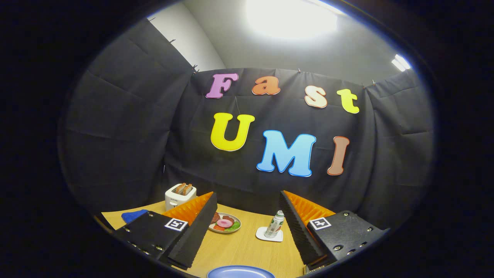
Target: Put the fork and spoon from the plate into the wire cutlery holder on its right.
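Nearest, a blue plate (pixel 241 271) shows only its far rim, low between the two fingers; no fork or spoon can be made out on the visible part. Each black finger (pixel 195 231) carries a square black-and-white marker, not readable text. Spread wide, the tongs (pixel 247 241) grip nothing and touch nothing. Beyond them on the wooden table (pixel 247 247), a small bottle (pixel 274 224) stands on a white coaster (pixel 269 234), its label too small to read. Left of it sits a food plate (pixel 225 223). Farther left are a blue cloth (pixel 133 215) and a white toaster (pixel 180 195) holding bread.
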Available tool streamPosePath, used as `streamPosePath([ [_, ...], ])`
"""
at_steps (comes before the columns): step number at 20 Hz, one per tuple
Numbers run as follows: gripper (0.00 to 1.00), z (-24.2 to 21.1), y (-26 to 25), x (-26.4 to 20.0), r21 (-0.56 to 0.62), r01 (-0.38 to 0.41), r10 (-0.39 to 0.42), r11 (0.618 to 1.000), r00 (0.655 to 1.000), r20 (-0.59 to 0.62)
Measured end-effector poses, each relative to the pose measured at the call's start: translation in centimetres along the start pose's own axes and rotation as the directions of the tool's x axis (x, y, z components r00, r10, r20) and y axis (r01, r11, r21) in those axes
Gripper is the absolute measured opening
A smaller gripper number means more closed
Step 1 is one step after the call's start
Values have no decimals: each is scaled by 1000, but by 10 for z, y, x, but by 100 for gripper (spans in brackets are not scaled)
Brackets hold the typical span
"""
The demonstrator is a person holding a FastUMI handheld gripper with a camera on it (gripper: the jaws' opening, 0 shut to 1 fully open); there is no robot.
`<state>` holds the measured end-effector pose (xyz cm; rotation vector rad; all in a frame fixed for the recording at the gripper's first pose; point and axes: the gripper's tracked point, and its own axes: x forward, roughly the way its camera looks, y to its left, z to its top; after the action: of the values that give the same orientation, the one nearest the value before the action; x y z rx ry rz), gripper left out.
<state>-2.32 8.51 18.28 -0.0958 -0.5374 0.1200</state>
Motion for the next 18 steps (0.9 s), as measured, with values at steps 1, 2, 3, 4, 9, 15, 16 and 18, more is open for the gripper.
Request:
streamPosePath([
  [1, 99, -2, 3, 2, 2, -6, 6, 1000, 1000, -2],
  [2, 99, -4, 8, 3, 7, -12, 12, 1000, 1000, -6],
  [3, 99, -6, 13, 4, 15, -21, 21, 1000, 1000, -10],
  [4, 99, -10, 19, 4, 26, -32, 32, 999, 999, -17],
  [9, 99, -18, 60, 4, 114, -93, 99, 989, 994, -49],
  [15, 99, -1, 85, -1, 114, -164, 166, 980, 986, -8],
  [16, 99, 0, 85, -3, 110, -168, 170, 980, 985, -7],
  [18, 99, 1, 86, -4, 100, -171, 173, 980, 985, -8],
])
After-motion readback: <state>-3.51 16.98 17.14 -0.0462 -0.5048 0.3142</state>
